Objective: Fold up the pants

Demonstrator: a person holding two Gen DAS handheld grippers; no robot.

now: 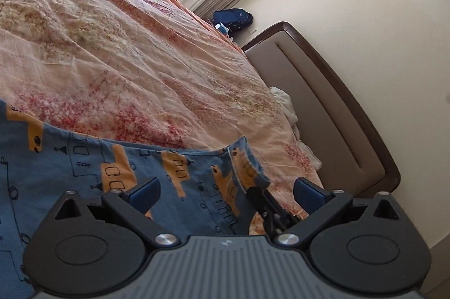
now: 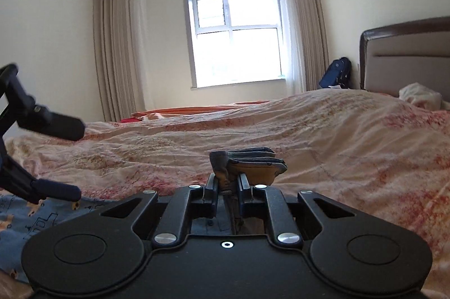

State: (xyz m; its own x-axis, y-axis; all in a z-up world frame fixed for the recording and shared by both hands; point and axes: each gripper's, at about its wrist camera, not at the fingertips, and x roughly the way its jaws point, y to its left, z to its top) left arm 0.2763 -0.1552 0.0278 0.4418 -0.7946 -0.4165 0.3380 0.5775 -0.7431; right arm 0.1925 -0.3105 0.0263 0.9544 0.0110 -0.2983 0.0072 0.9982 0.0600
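Observation:
The blue pants (image 1: 70, 167) with orange and black prints lie spread on the bed (image 1: 126, 60). My left gripper (image 1: 227, 190) hovers over them, open, with nothing pinched between its fingers. In the right wrist view, my right gripper (image 2: 227, 186) is shut on a bunched, layered edge of the pants (image 2: 250, 161), which sticks up past the pads. That same grip shows in the left wrist view, where the right gripper (image 1: 263, 196) holds the pants' lifted corner. The left gripper (image 2: 70, 161) appears at the left edge of the right wrist view, open above the blue cloth (image 2: 28, 217).
A wrinkled pink floral quilt (image 2: 337, 136) covers the bed. A brown-framed padded headboard (image 2: 407, 57) stands at the right, with a white cloth (image 2: 419, 95) against it. A dark blue backpack (image 2: 337, 72) sits by the curtained window (image 2: 236, 40).

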